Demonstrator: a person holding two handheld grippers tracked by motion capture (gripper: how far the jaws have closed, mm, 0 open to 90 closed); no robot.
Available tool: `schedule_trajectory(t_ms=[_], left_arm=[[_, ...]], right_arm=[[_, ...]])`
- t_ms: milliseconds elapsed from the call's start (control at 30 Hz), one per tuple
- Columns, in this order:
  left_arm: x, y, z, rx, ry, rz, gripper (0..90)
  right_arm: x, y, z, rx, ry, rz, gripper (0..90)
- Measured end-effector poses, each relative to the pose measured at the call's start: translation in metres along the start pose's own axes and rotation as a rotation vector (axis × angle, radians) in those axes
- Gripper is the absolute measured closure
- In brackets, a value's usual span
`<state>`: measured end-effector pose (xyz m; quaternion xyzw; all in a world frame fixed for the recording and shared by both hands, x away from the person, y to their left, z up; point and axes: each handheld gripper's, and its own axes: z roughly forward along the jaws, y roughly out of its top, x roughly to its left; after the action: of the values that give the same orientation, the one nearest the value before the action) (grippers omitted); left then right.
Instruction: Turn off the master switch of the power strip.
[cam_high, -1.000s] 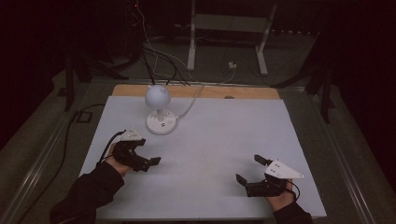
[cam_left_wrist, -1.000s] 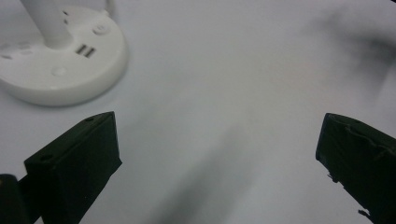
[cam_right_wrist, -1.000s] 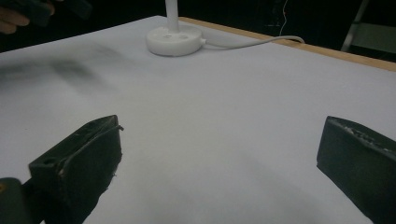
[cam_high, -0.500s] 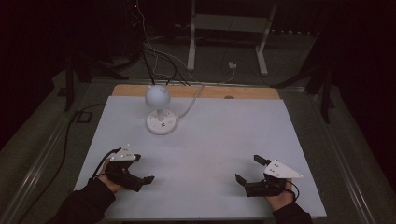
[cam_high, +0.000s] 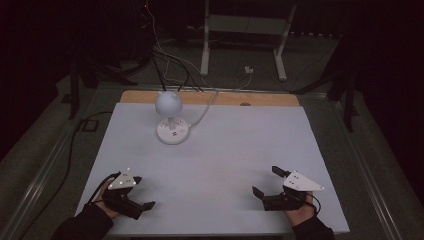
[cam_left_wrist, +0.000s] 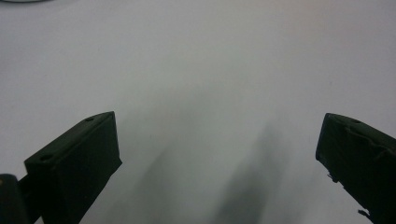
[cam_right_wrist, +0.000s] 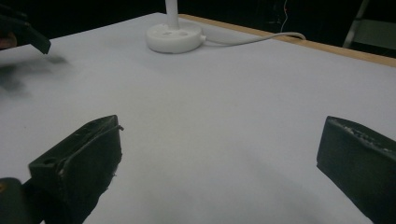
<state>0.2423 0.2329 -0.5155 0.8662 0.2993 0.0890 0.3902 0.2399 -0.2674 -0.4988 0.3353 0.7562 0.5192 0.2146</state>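
The tabletop (cam_high: 240, 165) is a wide white sheet with a wooden strip along its far edge, and the lamp (cam_high: 170, 117) is all that stands on it: a round white globe on a short stem over a flat round base, set toward the far left. Its long axis is upright. A white cord (cam_high: 205, 112) runs from the base toward the far edge and off the tabletop.

The left gripper (cam_high: 142, 200) rests at the near left corner, jaws wide apart with bare tabletop between them. From it the lamp lies straight ahead and a little to the right, well apart. The right gripper (cam_high: 264, 182) rests at the near right, jaws likewise spread and holding nothing; for it the lamp lies ahead and far to the left, and its view shows the base (cam_right_wrist: 173, 36) and cord across a long stretch of bare sheet.

I judge the left gripper the nearer one for any reach to the lamp. There are no containers on the tabletop.
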Motion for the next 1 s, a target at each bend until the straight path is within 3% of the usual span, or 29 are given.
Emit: schedule_trajectory(t_ms=[67,167,300,467,767,1000], left_arm=[[0.001,-0.005,-0.002,-0.018,0.013,0.01,0.3],[0.005,-0.009,-0.008,-0.045,0.012,-0.016,0.4],[0.007,-0.013,-0.01,-0.05,0.023,-0.018,0.4],[0.008,-0.012,-0.011,-0.084,-0.016,-0.037,0.4],[0.007,-0.008,-0.012,-0.148,-0.043,-0.037,0.5],[0.006,-0.008,-0.01,-0.133,-0.048,-0.027,0.5]], right_arm=[[0.0,0.0,0.0,-0.001,0.001,0.002,0.0],[-0.001,0.0,-0.001,-0.003,0.004,0.003,0.0],[0.0,0.0,-0.001,-0.001,0.004,0.002,0.0],[0.0,0.0,0.0,0.002,0.006,-0.006,0.0],[0.001,0.0,0.001,0.009,0.009,-0.008,0.0],[0.001,0.0,0.002,0.011,0.008,-0.012,0.0]])
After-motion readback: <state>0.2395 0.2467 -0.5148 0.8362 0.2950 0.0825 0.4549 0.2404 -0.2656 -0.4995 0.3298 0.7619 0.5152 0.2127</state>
